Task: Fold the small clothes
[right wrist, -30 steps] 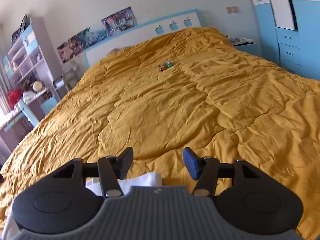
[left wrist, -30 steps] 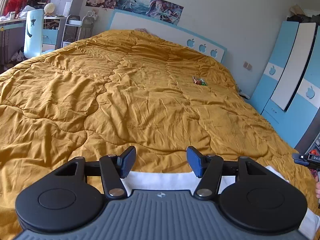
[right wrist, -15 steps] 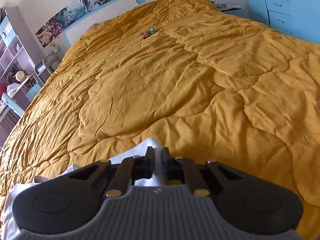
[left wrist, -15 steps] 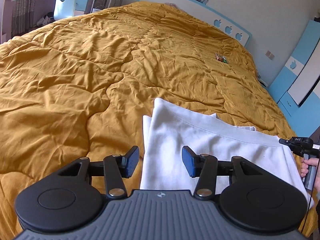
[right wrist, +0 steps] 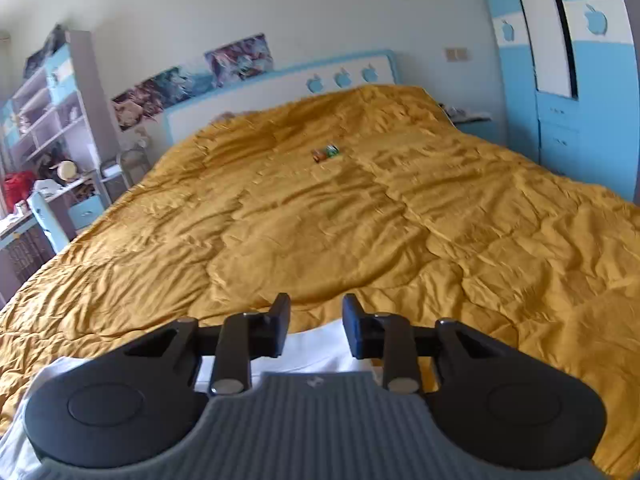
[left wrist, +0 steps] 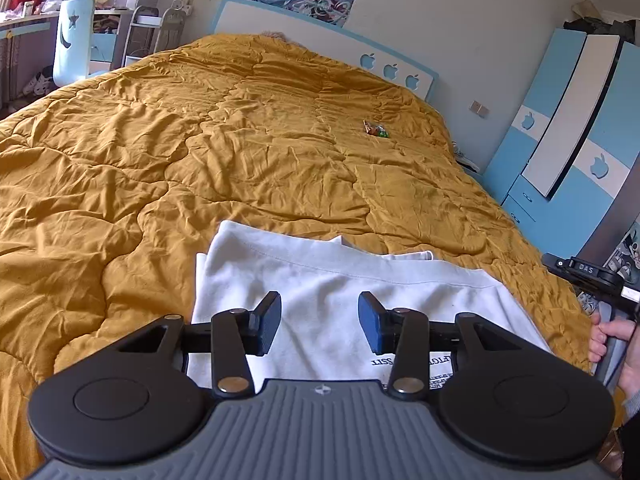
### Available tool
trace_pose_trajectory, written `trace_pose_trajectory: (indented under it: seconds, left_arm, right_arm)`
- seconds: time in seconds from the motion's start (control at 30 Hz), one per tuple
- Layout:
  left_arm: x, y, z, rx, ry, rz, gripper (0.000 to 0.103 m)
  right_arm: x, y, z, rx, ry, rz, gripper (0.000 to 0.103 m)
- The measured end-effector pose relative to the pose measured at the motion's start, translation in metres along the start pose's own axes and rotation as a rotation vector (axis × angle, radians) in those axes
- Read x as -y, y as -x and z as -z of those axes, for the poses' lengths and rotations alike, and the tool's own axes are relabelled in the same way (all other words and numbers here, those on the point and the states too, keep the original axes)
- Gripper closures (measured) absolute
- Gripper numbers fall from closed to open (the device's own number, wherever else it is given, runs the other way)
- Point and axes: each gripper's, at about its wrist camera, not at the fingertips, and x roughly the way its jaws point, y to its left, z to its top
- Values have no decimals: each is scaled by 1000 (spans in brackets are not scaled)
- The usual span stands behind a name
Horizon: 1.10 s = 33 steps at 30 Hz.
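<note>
On the near edge of the mustard quilt point(left wrist: 248, 168) lies the white garment point(left wrist: 320, 292); both grippers, left point(left wrist: 319, 322) closing, right point(right wrist: 316, 326) reopening, stand parted, empty: grasp matching corners together before folding.

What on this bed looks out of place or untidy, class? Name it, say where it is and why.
A small colourful wrapper lies alone far up the orange quilt, nothing to do with folding. The white garment at the near edge is uneven too: an under layer pokes out at its far right corner, so the edges do not line up.
</note>
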Motion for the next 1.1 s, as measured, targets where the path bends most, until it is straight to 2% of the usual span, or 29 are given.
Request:
trace_pose_trajectory:
  seconds: [0.03,0.1,0.17,0.2,0.37,0.47,0.53,0.63,0.67,0.73,0.83,0.9,0.93,1.0,1.03,1.1]
  left_arm:
    - [7,-2,2,8,-9,-7,66]
    - [20,-11,11,8,-48,-7,87]
    - [31,-27,22,-26,-59,-28,99]
    - [35,-35,29,-35,-64,-49,102]
    - [34,-56,61,4,-75,-152,103]
    - [16,-59,75,47,-84,-229,103]
    - [2,-59,78,53,-75,-287,102]
    - [-18,-53,72,48,-2,-292,101]
    - [-22,-51,71,52,2,-300,101]
    - [-27,-48,72,63,-6,-312,99]
    - [-35,-44,74,72,8,-319,98]
    - [-40,-43,72,71,37,-310,98]
    - [-42,-41,71,73,48,-314,98]
    - [-45,-38,69,86,66,-413,98]
    - [-52,-36,68,84,79,-423,98]
    - [-68,-28,61,60,120,-386,98]
  right_arm:
    - [-12,19,5,21,18,-30,88]
    - [-30,44,20,26,45,-77,97]
    - [-54,60,43,14,88,-117,98]
    - [-64,63,54,13,117,-132,99]
    - [-95,57,115,-5,270,-88,101]
    - [-88,51,142,-25,365,-33,103]
    - [-74,49,147,-22,337,18,103]
    - [-53,48,145,6,320,135,103]
    - [-45,47,144,15,336,196,103]
    - [-27,45,143,7,313,261,103]
    - [8,46,138,1,205,310,103]
    - [19,46,136,4,178,337,103]
    - [23,46,135,5,175,379,103]
    - [30,49,132,5,146,433,103]
    - [35,52,130,8,110,443,103]
    - [40,60,121,32,55,442,103]
